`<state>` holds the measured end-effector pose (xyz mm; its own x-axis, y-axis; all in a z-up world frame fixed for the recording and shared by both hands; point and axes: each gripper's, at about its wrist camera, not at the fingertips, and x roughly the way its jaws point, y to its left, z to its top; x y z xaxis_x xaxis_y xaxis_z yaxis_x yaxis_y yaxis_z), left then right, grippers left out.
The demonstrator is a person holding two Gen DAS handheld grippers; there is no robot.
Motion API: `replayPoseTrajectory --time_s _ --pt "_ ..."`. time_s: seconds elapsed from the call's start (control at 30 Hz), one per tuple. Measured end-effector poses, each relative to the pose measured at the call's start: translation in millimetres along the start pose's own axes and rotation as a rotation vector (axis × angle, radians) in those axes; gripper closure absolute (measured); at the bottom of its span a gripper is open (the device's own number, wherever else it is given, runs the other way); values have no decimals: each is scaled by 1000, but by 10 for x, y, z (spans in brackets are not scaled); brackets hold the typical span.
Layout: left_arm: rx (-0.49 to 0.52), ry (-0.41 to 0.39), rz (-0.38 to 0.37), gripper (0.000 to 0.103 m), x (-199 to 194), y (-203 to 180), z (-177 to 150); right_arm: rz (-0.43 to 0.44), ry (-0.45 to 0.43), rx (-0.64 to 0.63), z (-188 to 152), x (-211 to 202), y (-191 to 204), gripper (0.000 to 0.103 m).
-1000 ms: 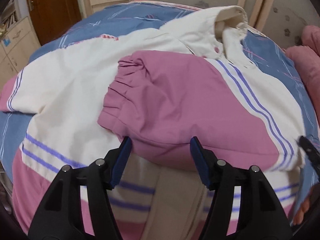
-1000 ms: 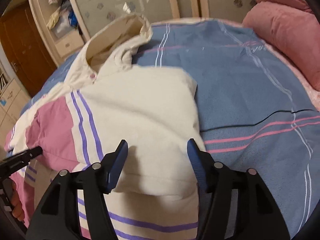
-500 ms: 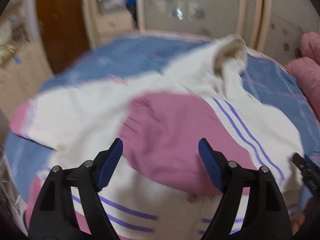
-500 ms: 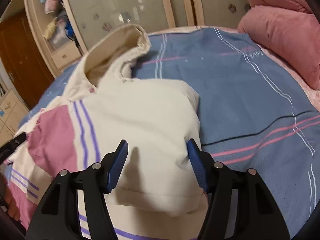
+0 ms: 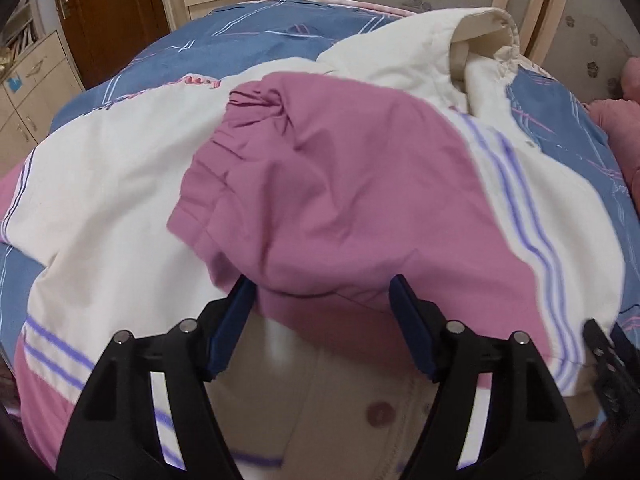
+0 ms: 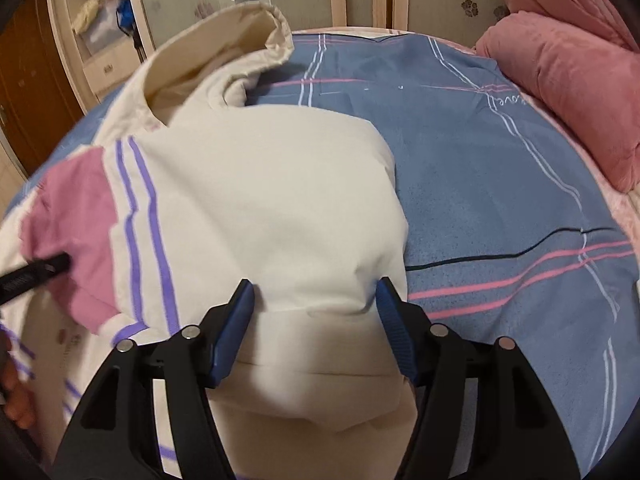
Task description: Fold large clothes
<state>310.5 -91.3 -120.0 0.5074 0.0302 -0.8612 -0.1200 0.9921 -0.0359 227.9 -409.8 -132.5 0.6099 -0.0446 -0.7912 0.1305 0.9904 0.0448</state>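
Note:
A cream and pink hooded jacket [image 5: 112, 200] lies spread on the bed, hood [image 5: 484, 40] at the far end. Its pink sleeve [image 5: 340, 200] is folded across the body, gathered cuff to the left. My left gripper [image 5: 320, 308] straddles the sleeve's near edge; its jaws are closing and the pads are not pressing. In the right wrist view the same sleeve's cream upper part [image 6: 280, 208] bulges between the pads of my right gripper [image 6: 316, 304]. That gripper pinches the cloth while its jaws begin opening.
A blue striped sheet [image 6: 500, 160] covers the bed. Pink pillows [image 6: 568, 80] are piled at the far right. A brown door [image 5: 112, 12] and cream cabinets [image 5: 36, 76] stand past the bed's far left. A hand [image 6: 16, 396] shows at the lower left edge.
The left gripper drew back with wider jaws, then came in again over the pink sleeve's edge. The right gripper moved forward and lower with the cream fold still between its pads.

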Motion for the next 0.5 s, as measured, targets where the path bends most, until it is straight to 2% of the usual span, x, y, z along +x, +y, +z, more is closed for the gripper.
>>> replayPoseTrajectory --time_s 0.07,0.13,0.2,0.23,0.37,0.47,0.5 --pt "16 -41 -39 32 -217 3 -71 13 -38 5 6 -83 3 38" --pt "31 -155 -25 27 -466 -11 -88 56 -94 28 14 -208 -21 38" --pt "24 -272 -15 22 -628 5 -72 81 -116 44 16 -257 -40 38" --pt "18 -301 -17 21 -646 16 -45 80 -115 44 19 -257 -32 38" --pt "-5 -228 -35 21 -359 13 110 -1 -60 -17 1 -137 80 38" --pt "11 -153 38 21 54 -50 238 -32 -12 -48 -23 1 132 38" --pt "10 -84 42 19 261 -36 271 -31 0 -50 -22 35 137 36"
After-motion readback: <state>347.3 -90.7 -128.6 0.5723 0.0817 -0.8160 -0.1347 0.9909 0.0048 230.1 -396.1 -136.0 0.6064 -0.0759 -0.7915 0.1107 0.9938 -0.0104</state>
